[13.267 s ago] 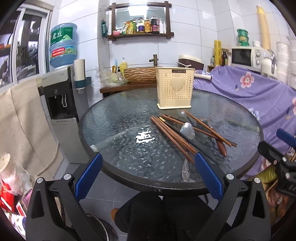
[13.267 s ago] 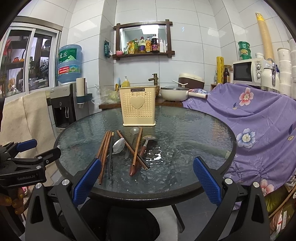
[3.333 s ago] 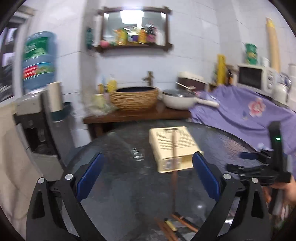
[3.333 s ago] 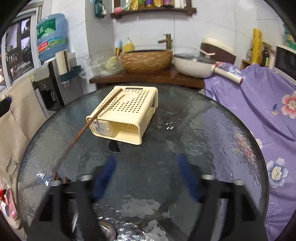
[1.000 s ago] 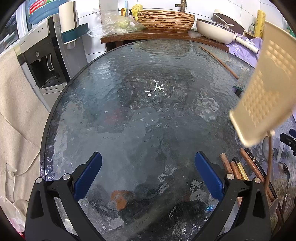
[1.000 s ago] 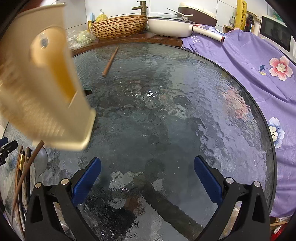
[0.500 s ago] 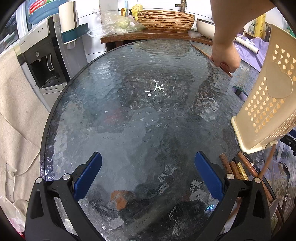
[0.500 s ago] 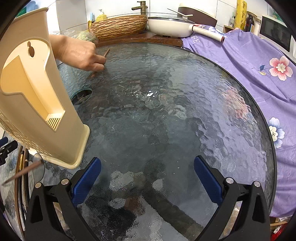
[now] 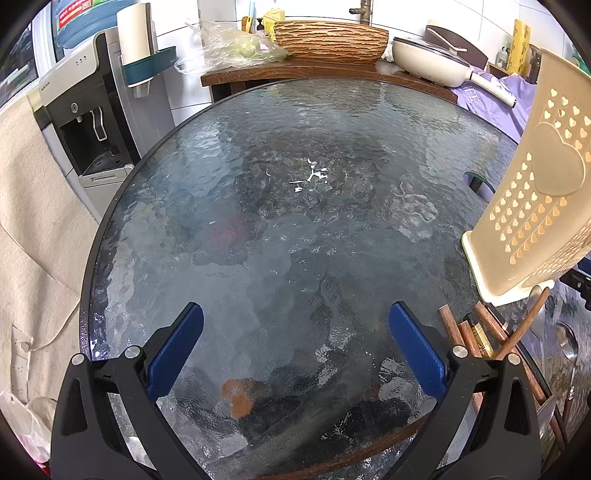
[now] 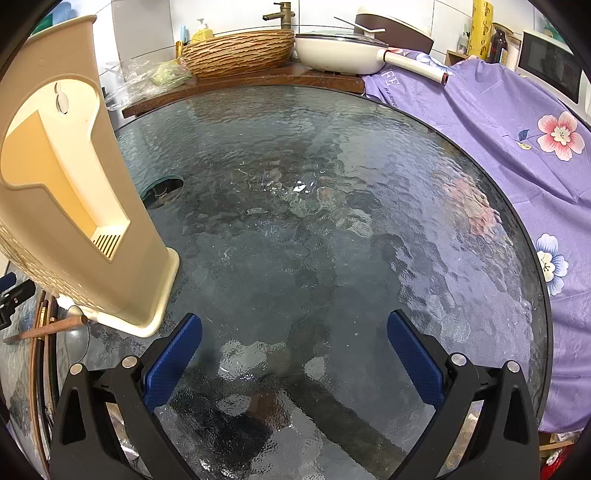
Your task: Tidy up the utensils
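Blue-padded left gripper [image 9: 295, 345] and right gripper [image 10: 294, 345] both gape wide, holding nothing, above bare glass table [image 10: 332, 221]. Holder [image 9: 532, 192] stands tilted at its edge over chopsticks [image 9: 469, 332].

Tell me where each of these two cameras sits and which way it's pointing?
Left wrist view: rides on the left claw, looking forward and down across the glass table; its two blue-padded fingers show, spread open; the cream utensil holder stands at its right.
Right wrist view: rides on the right claw, facing the same table; its open fingers show, the holder at its left.
Shared: the table, holder, wicker basket, white pan and brown chopsticks.
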`<state>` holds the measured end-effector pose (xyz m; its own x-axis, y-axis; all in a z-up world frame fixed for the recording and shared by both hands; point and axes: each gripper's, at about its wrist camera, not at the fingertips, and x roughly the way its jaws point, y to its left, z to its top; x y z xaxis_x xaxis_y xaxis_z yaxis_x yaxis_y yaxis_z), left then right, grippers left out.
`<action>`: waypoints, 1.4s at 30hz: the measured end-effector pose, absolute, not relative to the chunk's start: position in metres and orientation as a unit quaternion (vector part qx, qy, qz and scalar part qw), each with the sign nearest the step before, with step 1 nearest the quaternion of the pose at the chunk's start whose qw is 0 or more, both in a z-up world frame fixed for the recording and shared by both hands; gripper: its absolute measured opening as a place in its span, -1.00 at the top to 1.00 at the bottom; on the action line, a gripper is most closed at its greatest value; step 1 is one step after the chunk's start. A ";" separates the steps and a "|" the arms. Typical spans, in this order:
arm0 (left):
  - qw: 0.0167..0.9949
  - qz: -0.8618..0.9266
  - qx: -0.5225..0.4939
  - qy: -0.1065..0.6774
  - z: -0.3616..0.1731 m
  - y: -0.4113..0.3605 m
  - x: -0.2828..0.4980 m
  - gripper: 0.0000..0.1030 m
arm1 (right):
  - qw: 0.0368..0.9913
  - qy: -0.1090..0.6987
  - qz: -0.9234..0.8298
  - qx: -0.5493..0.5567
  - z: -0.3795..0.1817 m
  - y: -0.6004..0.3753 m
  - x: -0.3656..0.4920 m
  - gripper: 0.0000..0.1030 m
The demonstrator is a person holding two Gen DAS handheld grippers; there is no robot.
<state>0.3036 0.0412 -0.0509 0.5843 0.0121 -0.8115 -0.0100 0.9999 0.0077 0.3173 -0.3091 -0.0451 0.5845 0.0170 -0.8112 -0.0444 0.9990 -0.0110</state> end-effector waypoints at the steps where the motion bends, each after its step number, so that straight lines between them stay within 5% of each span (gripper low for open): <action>1: 0.890 0.006 0.001 0.456 -0.051 0.041 0.304 -0.91 | 0.890 0.455 0.017 -0.015 -0.045 -0.309 0.317 -0.91; 42: 0.890 0.006 0.001 0.456 -0.050 0.041 0.304 -0.91 | 0.899 0.438 -0.005 -0.002 -0.044 -0.308 0.295 -0.88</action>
